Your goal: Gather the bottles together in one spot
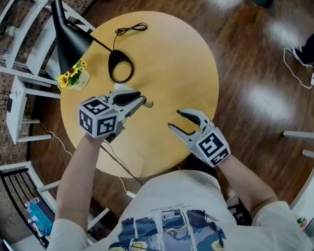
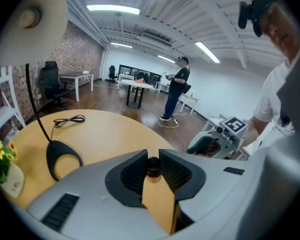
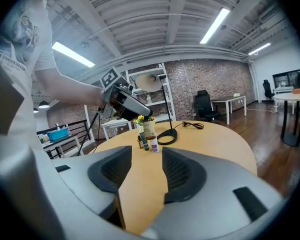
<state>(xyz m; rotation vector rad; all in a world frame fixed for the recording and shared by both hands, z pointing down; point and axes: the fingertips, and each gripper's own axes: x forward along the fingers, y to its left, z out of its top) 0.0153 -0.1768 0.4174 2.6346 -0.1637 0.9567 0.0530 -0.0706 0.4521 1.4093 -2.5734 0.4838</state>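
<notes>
My left gripper (image 1: 141, 100) hovers over the middle of the round wooden table (image 1: 183, 61). Its jaws are shut on a small amber bottle (image 2: 153, 170) with a dark cap, held near its top. In the head view only the bottle's end (image 1: 148, 104) sticks out past the fingertips. The right gripper view shows three small bottles close together under the left gripper: a dark amber one (image 3: 139, 142), a green one (image 3: 145, 143) and a white one (image 3: 153, 144). My right gripper (image 1: 174, 118) stands open to the right of them, nothing between its jaws.
A black desk lamp (image 1: 68, 41) with a ring base (image 1: 121, 67) and a coiled cord (image 1: 131, 29) stands at the table's back left. A small vase of yellow flowers (image 1: 75, 77) sits at the left edge. White shelving (image 1: 15, 46) lines the left; another person stands far off.
</notes>
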